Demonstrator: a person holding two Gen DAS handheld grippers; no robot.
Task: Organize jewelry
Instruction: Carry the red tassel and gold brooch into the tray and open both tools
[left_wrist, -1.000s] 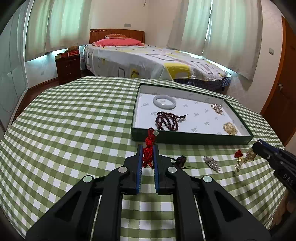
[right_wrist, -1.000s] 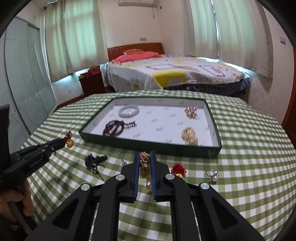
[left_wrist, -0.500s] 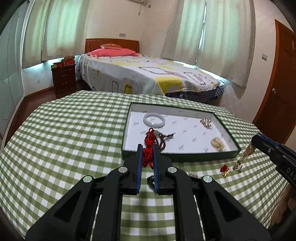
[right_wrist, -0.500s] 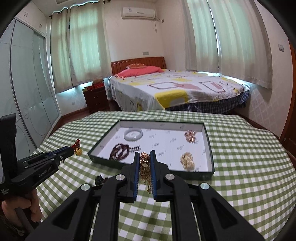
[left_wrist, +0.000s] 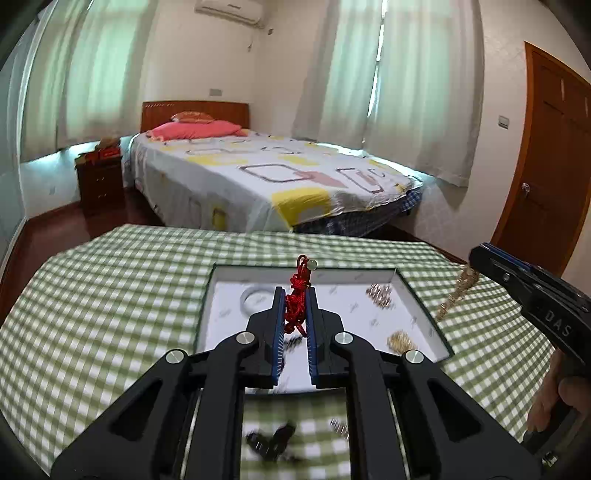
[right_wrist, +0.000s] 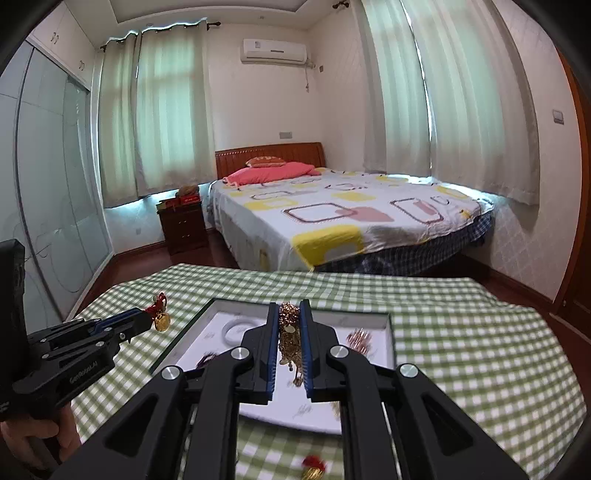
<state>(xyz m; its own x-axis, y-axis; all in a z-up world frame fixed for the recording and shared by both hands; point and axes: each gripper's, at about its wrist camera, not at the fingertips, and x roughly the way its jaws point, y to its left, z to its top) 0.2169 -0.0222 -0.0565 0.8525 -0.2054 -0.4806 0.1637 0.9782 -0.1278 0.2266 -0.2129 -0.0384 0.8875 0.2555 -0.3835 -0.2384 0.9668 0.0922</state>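
Note:
My left gripper (left_wrist: 294, 295) is shut on a red cord charm (left_wrist: 297, 295) with a pale bead, held above the green jewelry tray (left_wrist: 424, 306). My right gripper (right_wrist: 289, 314) is shut on a gold chain piece (right_wrist: 290, 339), also held above the tray (right_wrist: 389, 343). In the tray lie a white bangle (left_wrist: 251, 297), a rose-gold piece (left_wrist: 378, 294) and a gold piece (left_wrist: 400, 340). The right gripper with its dangling gold chain (left_wrist: 456, 293) shows at the right of the left wrist view. The left gripper (right_wrist: 142, 323) shows at the left of the right wrist view.
On the green checked tablecloth (left_wrist: 110, 295) near me lie a black piece (left_wrist: 273, 441), a small silver piece (left_wrist: 340, 428) and a red-and-gold charm (right_wrist: 314, 467). A bed (right_wrist: 332, 221) stands beyond the table. A wooden door (left_wrist: 554, 166) is at right.
Both grippers have risen and moved forward over the tray, each still holding its piece. The tray has shifted lower and closer in both views.

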